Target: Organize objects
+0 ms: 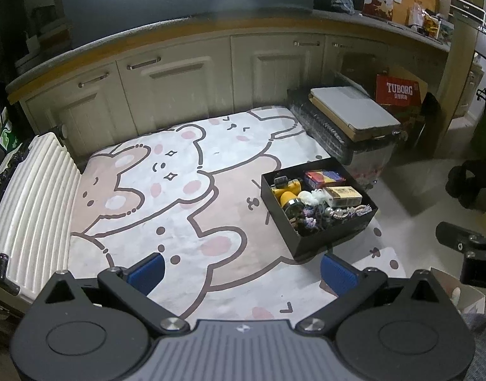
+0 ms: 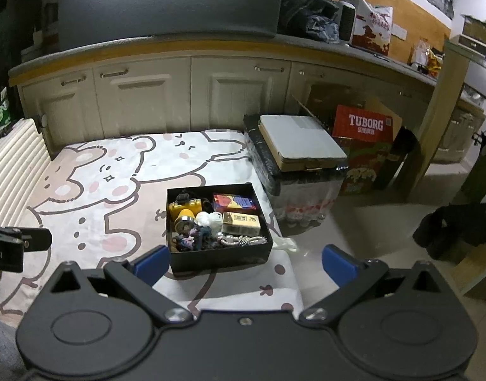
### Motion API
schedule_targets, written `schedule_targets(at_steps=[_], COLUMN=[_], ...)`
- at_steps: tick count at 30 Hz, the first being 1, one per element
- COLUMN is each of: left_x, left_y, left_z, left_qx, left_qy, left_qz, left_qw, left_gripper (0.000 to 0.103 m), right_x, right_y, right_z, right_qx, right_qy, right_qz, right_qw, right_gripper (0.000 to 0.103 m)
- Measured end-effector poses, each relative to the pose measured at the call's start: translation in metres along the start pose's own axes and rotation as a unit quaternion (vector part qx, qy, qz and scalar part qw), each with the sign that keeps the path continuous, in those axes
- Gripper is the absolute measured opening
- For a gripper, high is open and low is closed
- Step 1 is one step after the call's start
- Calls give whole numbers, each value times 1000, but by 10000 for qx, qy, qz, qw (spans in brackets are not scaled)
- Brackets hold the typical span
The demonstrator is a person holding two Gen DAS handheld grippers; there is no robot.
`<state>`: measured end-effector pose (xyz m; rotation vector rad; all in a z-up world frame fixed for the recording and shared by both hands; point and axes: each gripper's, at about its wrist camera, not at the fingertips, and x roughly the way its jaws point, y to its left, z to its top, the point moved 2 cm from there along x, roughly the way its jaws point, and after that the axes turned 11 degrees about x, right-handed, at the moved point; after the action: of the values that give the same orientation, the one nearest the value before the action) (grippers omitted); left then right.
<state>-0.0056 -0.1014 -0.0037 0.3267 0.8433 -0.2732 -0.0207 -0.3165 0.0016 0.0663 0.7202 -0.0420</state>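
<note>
A black open box (image 1: 322, 238) (image 2: 220, 255) sits on a bear-print mat (image 1: 179, 206) (image 2: 100, 190), at its right side. It holds a yellow headlamp (image 1: 285, 189) (image 2: 184, 209), a red and blue packet (image 1: 324, 178) (image 2: 233, 201), a tan carton (image 1: 343, 195) (image 2: 241, 222), a white wad (image 2: 208, 219), dark fabric pieces and a metal chain (image 2: 243, 240). My left gripper (image 1: 243, 271) is open and empty, above the mat, left of the box. My right gripper (image 2: 243, 263) is open and empty, just in front of the box.
A white ribbed suitcase (image 1: 30, 209) (image 2: 11, 146) lies left of the mat. A wrapped black crate with a flat grey carton (image 1: 354, 111) (image 2: 300, 139) stands behind the box. A red Tuborg box (image 1: 398, 90) (image 2: 365, 127) and cream cabinets (image 1: 179, 85) are behind.
</note>
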Motion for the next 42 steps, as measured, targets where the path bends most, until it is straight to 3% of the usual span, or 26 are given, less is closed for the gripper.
schedule_targets(at_steps=[42], left_x=[-1], left_y=[10], left_z=[-4], left_qx=[-126], left_qy=[44], left_qz=[65], left_qw=[9999], left_gripper=[103], right_x=[6], right_y=[0], right_z=[-1], right_qx=[157], right_qy=[221], right_qz=[163], right_qw=[9995], right_gripper=[103])
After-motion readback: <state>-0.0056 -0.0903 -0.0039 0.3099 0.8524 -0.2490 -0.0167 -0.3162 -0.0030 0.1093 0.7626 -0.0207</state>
